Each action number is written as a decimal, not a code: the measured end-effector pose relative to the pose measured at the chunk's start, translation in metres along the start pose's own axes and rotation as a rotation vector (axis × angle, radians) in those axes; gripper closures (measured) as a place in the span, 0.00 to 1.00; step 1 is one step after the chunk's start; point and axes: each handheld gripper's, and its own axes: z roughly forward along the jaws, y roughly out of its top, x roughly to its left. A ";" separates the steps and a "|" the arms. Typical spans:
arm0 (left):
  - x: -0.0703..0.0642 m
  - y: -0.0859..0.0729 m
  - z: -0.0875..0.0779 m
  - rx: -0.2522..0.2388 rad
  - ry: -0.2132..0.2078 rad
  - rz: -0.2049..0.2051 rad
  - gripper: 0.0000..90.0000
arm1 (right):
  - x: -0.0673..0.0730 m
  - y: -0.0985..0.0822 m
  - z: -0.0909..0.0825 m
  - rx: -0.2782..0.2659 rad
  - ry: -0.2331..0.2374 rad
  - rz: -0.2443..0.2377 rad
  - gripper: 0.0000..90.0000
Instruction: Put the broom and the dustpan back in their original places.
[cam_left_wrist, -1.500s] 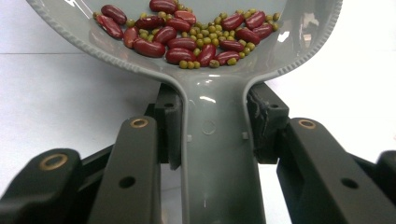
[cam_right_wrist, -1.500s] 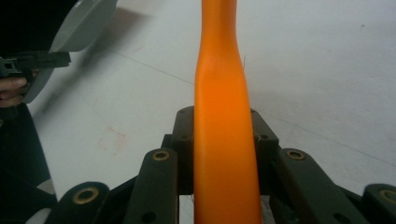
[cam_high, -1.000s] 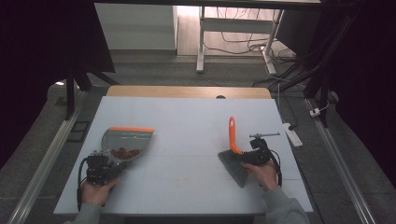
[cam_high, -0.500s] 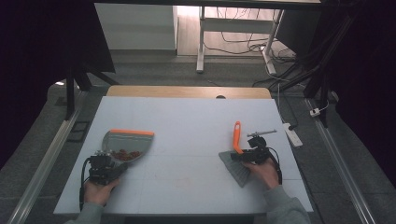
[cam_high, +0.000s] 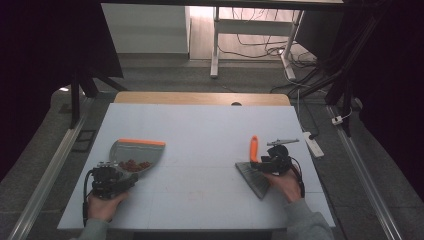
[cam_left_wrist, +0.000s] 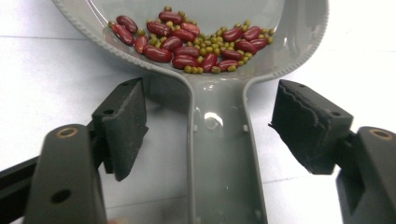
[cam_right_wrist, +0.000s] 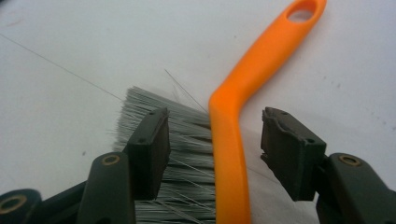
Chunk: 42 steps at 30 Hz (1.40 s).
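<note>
We note both grips let go within the last second. A second ago the left gripper (cam_left_wrist: 205, 140) was clamped on the handle of the grey plastic dustpan with the orange front lip (cam_high: 135, 154), and the right gripper (cam_right_wrist: 210, 154) was clamped on the handle of the orange-handled hand brush with grey bristles (cam_high: 252, 167), which half a second ago stood tilted up. Now both pairs of jaws have just been opening and stand apart: the dustpan's handle lies between the left jaws, clear of both pads (cam_left_wrist: 122, 123), and the brush's handle lies between the right jaws, likewise untouched.

Dustpan sits flat on the white table (cam_high: 200, 130), toward our left front edge, holding a heap of red kidney beans and small green beans (cam_left_wrist: 187, 44) at the neck of the pan. Brush lies on the table well to the right of the dustpan, bristles (cam_right_wrist: 182, 154) spread under the left-hand jaw in the right gripper view.

Our judgement: sweeping done, tools set down; what remains is backing both hands away.

Around: the tabletop between dustpan and brush is bare. A white power strip (cam_high: 313, 143) lies on the floor beyond the table's right edge, well right of the dustpan. The only hazard we see is a jaw snagging the bristles or nudging the dustpan handle on withdrawal.
</note>
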 end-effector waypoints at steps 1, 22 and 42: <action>0.000 0.000 -0.002 -0.006 -0.001 0.006 0.28 | 0.001 0.000 -0.002 -0.012 0.002 -0.011 0.49; -0.012 0.002 -0.035 -0.100 -0.183 0.274 0.34 | 0.012 -0.005 -0.018 -0.090 0.067 -0.200 0.51; -0.027 0.001 -0.019 -0.031 -0.351 0.447 0.33 | 0.032 -0.031 -0.036 -0.166 0.109 -0.300 0.49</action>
